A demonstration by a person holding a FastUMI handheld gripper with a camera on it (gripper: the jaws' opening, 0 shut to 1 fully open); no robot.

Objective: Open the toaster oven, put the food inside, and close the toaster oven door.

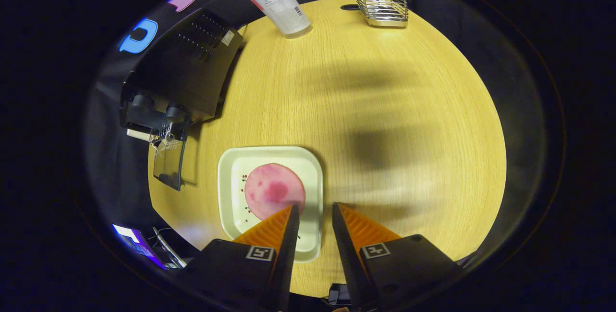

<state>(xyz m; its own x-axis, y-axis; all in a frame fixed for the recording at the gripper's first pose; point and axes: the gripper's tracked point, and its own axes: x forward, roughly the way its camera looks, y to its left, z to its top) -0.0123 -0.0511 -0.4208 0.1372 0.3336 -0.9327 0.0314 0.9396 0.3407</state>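
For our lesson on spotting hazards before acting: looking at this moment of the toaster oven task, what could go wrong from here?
1. The claw is open above the plate's right rim, not centred on the pink food slice; closing here might pinch the rim or tip the plate.
2. The slice looks flat and thin, so it may slip or fold when gripped.
3. The toaster oven door hangs open near the table edge; a sweep toward it could knock the door.
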